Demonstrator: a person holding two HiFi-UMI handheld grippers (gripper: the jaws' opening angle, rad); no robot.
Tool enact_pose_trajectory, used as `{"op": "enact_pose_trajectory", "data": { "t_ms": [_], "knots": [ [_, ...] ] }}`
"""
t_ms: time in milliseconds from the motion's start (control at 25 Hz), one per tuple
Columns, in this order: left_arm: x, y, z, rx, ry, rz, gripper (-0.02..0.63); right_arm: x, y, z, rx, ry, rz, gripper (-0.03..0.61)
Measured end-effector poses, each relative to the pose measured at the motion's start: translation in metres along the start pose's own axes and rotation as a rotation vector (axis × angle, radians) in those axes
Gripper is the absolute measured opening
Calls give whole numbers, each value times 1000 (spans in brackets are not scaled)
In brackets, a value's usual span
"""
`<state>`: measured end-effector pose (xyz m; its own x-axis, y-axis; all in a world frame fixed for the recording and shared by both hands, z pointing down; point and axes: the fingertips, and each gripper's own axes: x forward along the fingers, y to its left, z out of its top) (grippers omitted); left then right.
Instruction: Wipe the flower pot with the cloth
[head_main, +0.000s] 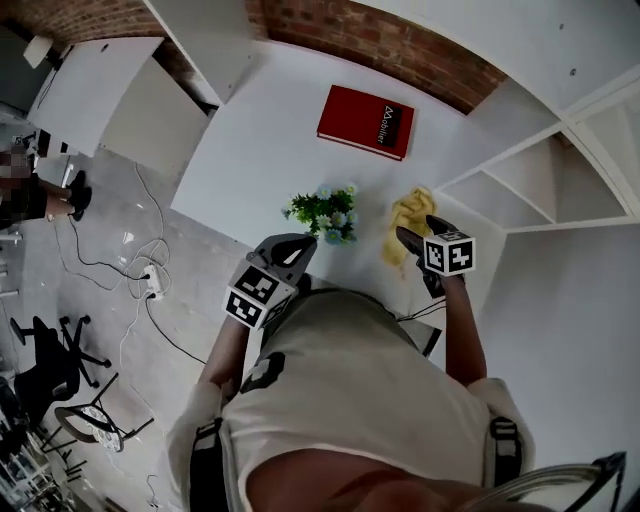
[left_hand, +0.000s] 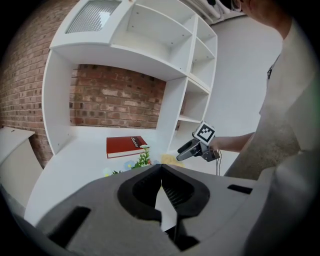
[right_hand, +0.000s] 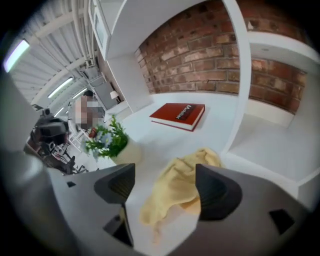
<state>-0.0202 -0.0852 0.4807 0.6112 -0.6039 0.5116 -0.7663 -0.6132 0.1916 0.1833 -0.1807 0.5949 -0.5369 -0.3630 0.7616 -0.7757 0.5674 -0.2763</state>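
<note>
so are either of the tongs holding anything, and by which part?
Nothing is held. The left tongs are shut and empty. The right tongs stand open over the cloth, not gripping it.

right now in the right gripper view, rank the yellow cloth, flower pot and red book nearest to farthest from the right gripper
From the right gripper:
1. yellow cloth: right in front, lying between the open jaws.
2. flower pot: further ahead, off to the left.
3. red book: farthest back, lying flat past both.
</note>
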Motion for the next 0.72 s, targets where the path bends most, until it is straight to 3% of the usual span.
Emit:
{"op": "enact_pose_trajectory", "data": {
  "t_ms": [120, 360, 520, 640, 720],
  "knots": [
    [1, -5, -1, 12, 25, -12, 21, 19, -29, -18, 32, 54, -80, 370],
    [-1, -2, -6, 18, 50, 5, 21, 56, -56, -53, 52, 151, -132, 367],
    [-13, 4, -12, 11, 52, 17, 21, 57, -62, -61, -1, 125, -216, 305],
    [-25, 11, -15, 5, 46, 37, 21, 57, -57, -59, -24, 104, -217, 269],
    [-30, 14, -15, 4, 36, 51, 21, 60, -54, -55, -30, 106, -193, 162]
  ]
}}
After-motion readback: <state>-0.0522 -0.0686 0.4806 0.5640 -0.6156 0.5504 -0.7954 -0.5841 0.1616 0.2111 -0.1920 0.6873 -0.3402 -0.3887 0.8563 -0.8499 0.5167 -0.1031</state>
